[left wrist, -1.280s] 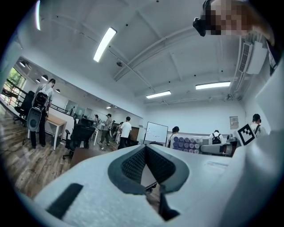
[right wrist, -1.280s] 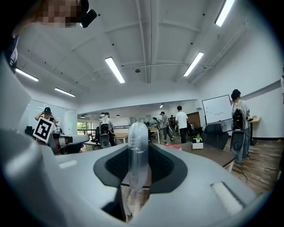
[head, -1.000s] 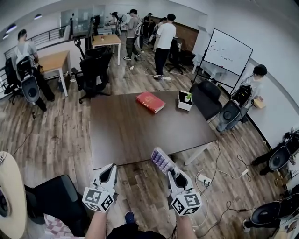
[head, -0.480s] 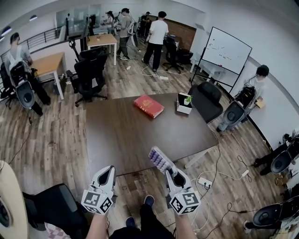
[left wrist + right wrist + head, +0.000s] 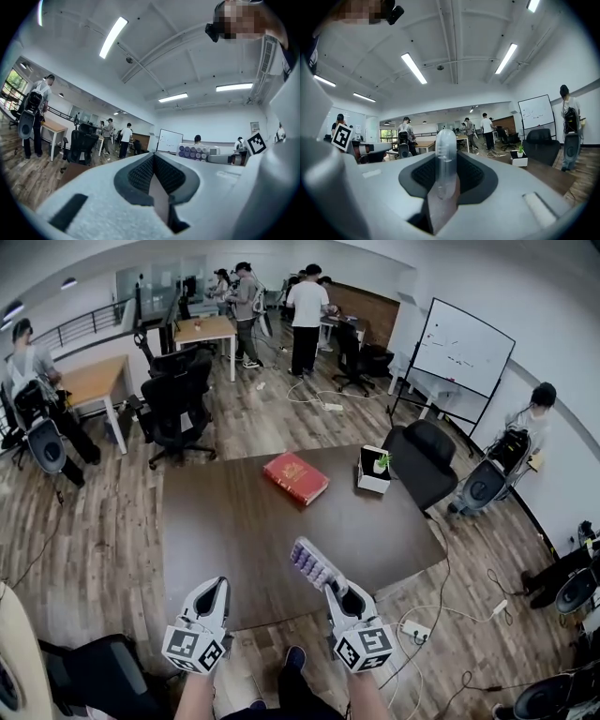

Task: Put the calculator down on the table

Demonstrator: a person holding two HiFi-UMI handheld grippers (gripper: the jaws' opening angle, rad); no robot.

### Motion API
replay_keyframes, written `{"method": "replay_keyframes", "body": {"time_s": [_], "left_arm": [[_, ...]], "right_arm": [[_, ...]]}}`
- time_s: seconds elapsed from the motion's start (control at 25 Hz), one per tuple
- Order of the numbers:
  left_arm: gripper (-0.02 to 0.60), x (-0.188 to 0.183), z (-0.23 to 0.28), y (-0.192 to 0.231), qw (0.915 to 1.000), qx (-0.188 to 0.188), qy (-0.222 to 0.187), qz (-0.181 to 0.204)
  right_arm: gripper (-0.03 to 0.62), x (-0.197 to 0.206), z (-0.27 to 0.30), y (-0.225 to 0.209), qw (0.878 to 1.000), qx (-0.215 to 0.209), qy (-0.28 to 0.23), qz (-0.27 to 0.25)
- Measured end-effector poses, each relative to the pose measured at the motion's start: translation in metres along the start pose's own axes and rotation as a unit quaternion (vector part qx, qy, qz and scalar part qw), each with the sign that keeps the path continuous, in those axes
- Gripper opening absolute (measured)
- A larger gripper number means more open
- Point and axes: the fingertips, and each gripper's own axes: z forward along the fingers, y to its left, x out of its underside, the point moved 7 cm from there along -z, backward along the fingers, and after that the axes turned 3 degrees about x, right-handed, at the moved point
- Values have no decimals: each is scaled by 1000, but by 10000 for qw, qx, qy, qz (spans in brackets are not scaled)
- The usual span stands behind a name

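Worktop (image 5: 246, 521) has come closer: the calculator (image 5: 314, 563), clamped in the R hand-held gripper (image 5: 336, 585) and sticking out ahead of its jaws, now overhangs the near edge. L hand-held gripper (image 5: 217, 590) alongside, jaws together, empty. Carry phase, I'd say. Next: reach fwd, lower flat, let go.

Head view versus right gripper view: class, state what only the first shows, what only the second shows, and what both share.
Only the head view: the red book and the purple keys of the calculator. Only the right gripper view: the ceiling lights. Both: the calculator clamped in the jaws of the right gripper, the table, the whiteboard, the potted plant.
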Motion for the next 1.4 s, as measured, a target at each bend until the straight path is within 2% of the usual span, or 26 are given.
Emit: {"method": "replay_keyframes", "body": {"time_s": [0.28,0.56,0.92,1.16,1.4], "left_arm": [[-5,-5,94,7,9998,-86,-165,50],[-6,-5,156,10,9992,-282,-257,80],[-5,3,193,32,9989,-393,-218,126],[-5,8,215,72,9987,-458,-116,214],[-5,-6,234,113,9985,-446,-204,252]], "right_arm": [[114,-14,70,-70,9998,-167,90,88],[114,-22,120,-121,9992,-342,120,141],[114,-23,166,-142,9989,-405,212,137],[114,-20,207,-142,9992,-281,268,35],[114,-20,251,-135,9994,-211,290,-1]]}}
